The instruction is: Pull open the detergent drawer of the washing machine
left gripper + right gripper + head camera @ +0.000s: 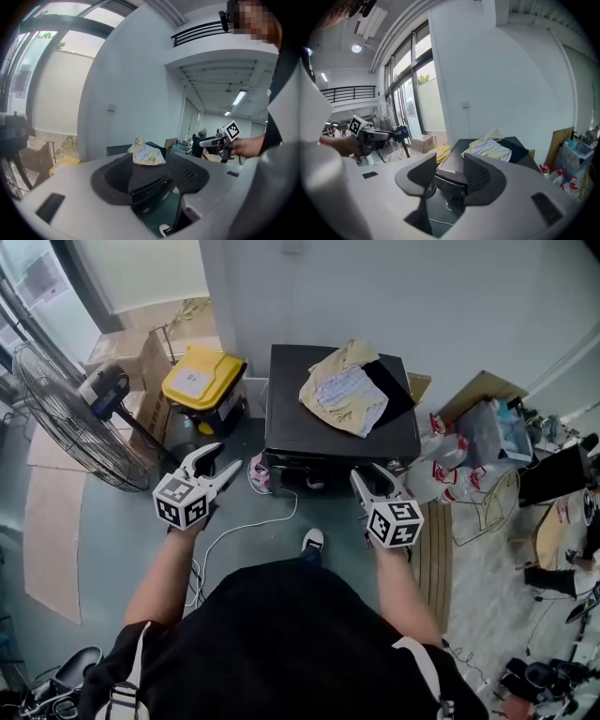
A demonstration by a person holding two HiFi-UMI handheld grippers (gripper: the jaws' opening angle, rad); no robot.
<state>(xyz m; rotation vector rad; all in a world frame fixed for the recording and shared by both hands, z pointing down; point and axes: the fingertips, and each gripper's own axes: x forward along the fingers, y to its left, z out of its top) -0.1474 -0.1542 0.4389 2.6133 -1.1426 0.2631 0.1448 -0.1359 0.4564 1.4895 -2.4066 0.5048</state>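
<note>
The left gripper (220, 463) and the right gripper (373, 474) are held empty with jaws apart, short of the washing machine (286, 399), presumably so its front detergent drawer, not made out here, can be approached
</note>
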